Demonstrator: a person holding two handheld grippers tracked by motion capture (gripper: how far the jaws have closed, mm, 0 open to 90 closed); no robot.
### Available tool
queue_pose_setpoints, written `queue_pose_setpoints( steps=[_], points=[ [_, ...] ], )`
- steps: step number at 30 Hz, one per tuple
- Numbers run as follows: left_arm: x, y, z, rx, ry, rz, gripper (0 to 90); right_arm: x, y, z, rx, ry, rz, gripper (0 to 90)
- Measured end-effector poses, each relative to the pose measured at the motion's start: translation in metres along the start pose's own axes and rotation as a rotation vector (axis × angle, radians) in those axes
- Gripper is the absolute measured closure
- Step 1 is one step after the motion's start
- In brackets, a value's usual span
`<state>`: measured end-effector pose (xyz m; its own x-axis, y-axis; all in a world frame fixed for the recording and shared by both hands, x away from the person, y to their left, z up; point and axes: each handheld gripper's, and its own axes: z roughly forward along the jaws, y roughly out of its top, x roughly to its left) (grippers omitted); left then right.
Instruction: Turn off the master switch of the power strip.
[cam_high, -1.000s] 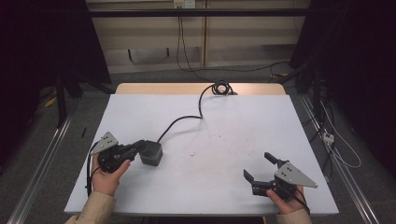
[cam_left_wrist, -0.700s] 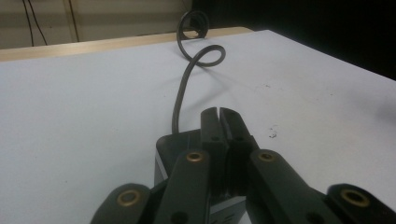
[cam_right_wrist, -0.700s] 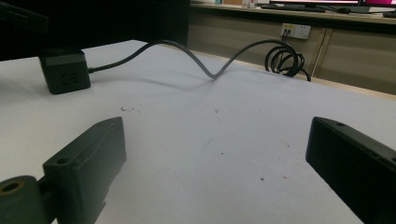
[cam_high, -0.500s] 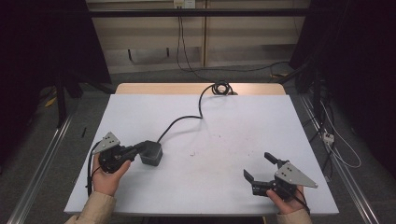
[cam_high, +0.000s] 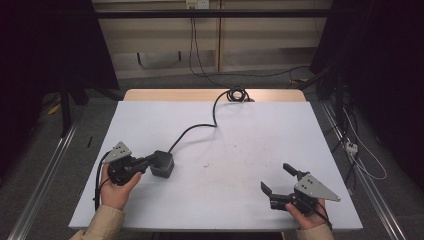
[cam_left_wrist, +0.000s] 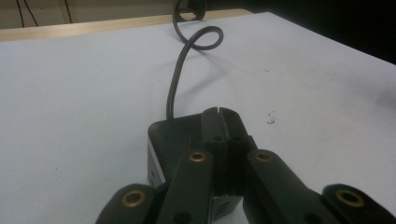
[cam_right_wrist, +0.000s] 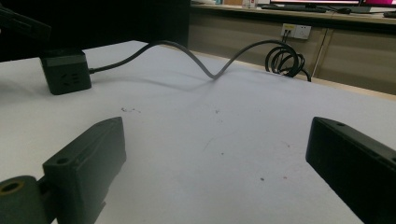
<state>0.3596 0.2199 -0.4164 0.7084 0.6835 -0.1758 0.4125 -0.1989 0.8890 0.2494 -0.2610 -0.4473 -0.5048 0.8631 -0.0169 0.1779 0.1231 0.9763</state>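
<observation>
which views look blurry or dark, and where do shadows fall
High view: table evenly lit, surroundings dark. Left gripper view: the shut left claw is soft-focused over the black cube. Right gripper view: near jaws blurred; the cable casts a soft shadow.

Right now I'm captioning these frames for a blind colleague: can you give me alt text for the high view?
A person's left gripper, shut, rests against a black cube-shaped power block on a white table. The block's cable snakes away to a coil at the far edge. The right gripper sits open near the table's front right corner.
</observation>
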Motion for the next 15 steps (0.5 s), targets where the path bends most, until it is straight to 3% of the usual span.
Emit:
queue_pose_setpoints(
  steps=[15],
  points=[
    [0.0003,-0.0009,0.0022,0.027,0.008,-0.007,90.0,0.0001,0.0003,-0.0006,-0.001,0.002,-0.002,4.7]
  ],
)
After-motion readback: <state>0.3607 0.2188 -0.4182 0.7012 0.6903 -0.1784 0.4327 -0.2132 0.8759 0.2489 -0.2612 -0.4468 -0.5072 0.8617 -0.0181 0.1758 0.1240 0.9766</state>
